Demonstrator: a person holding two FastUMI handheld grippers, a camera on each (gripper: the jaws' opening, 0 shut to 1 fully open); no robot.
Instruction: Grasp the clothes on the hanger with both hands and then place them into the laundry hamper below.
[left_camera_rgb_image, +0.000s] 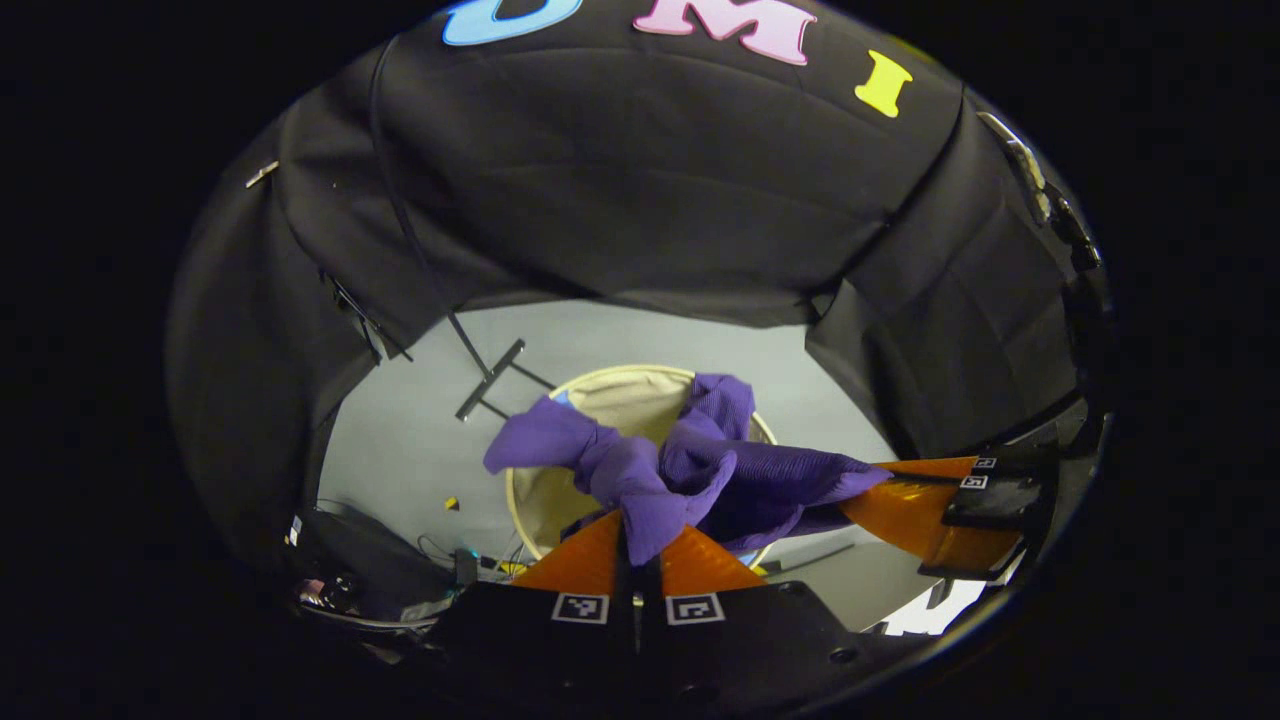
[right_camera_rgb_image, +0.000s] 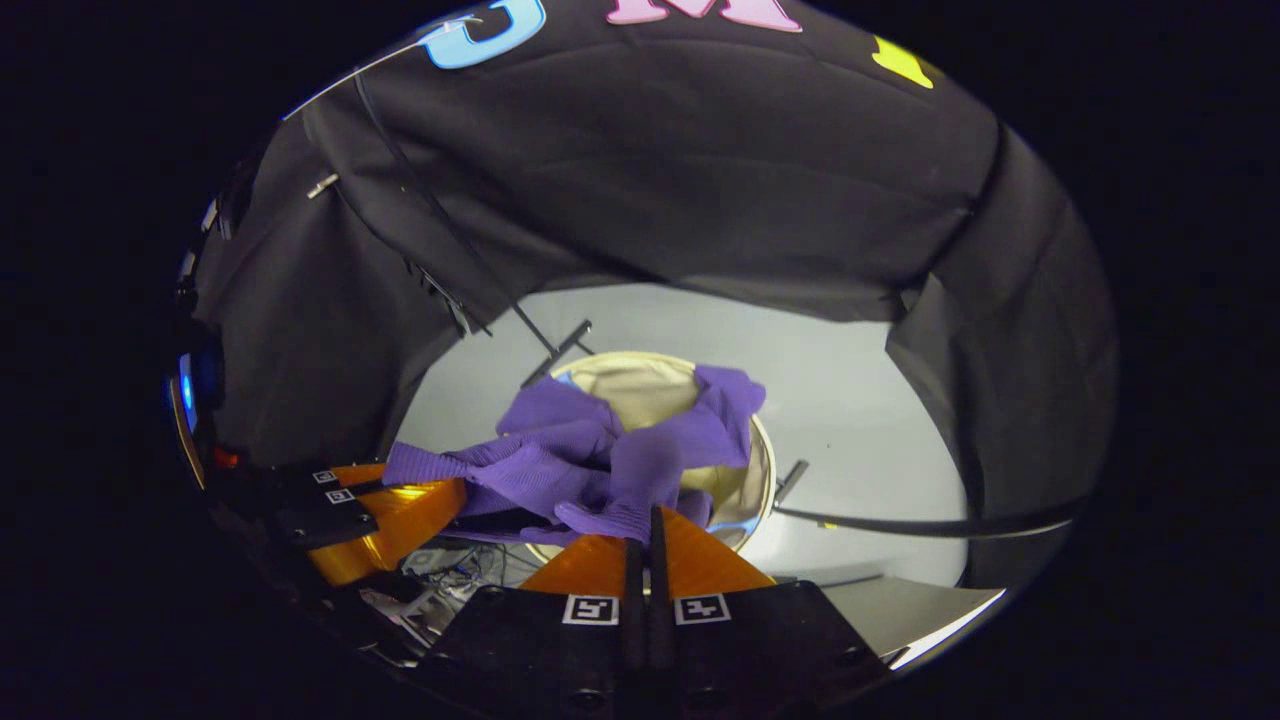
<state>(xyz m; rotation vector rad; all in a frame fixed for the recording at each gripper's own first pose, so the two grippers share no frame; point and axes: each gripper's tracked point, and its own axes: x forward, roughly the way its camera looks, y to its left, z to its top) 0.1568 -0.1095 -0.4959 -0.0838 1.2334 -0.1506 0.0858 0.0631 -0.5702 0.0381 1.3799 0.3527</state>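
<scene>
Over the hamper, left gripper view: we see our left gripper pinched tight on a fold of the purple garment, fingers together on the cloth. Garment hangs bunched above the hamper's open mouth, stretched across to the right gripper at the right edge, clamped on the other end. Right gripper view: right gripper closed on the garment, hamper below, left gripper gripping at left.

One purple garment, one hamper, two grippers.
</scene>
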